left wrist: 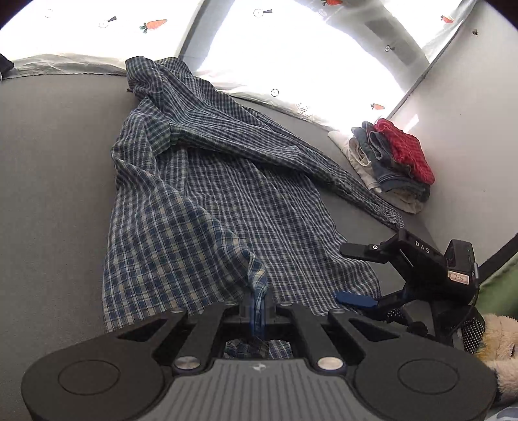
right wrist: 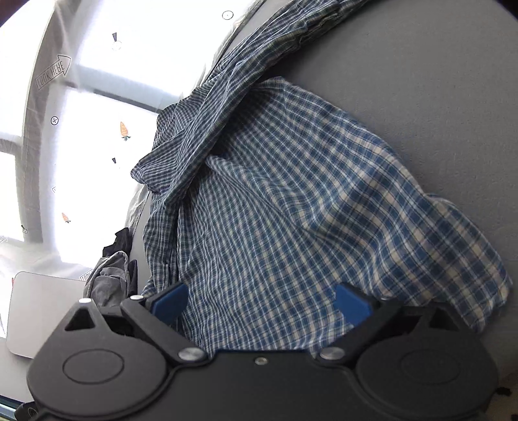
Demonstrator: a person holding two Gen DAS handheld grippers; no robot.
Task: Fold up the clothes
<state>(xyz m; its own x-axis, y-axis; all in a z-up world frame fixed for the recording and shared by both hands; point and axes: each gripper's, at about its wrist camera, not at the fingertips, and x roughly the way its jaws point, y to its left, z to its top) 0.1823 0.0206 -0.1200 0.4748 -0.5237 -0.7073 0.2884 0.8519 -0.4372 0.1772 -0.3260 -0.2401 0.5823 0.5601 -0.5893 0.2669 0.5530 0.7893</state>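
Observation:
A blue and white checked shirt (left wrist: 207, 194) lies spread and rumpled on the grey surface (left wrist: 48, 178). My left gripper (left wrist: 258, 307) is shut on a pinch of the shirt's near hem, which rises in a small peak between the fingers. My right gripper (left wrist: 356, 275) shows at the right of the left wrist view, open, at the shirt's near right edge. In the right wrist view the right gripper (right wrist: 260, 302) is open with its blue pads (right wrist: 353, 306) wide apart, and the shirt (right wrist: 307, 200) lies between and beyond them.
A stack of folded clothes with a red checked piece (left wrist: 404, 149) on top sits by the wall at the far right. Dark and grey garments (right wrist: 111, 275) lie at the surface's edge. A carrot-print curtain (left wrist: 155, 24) hangs behind. A plush toy (left wrist: 498, 340) is near right.

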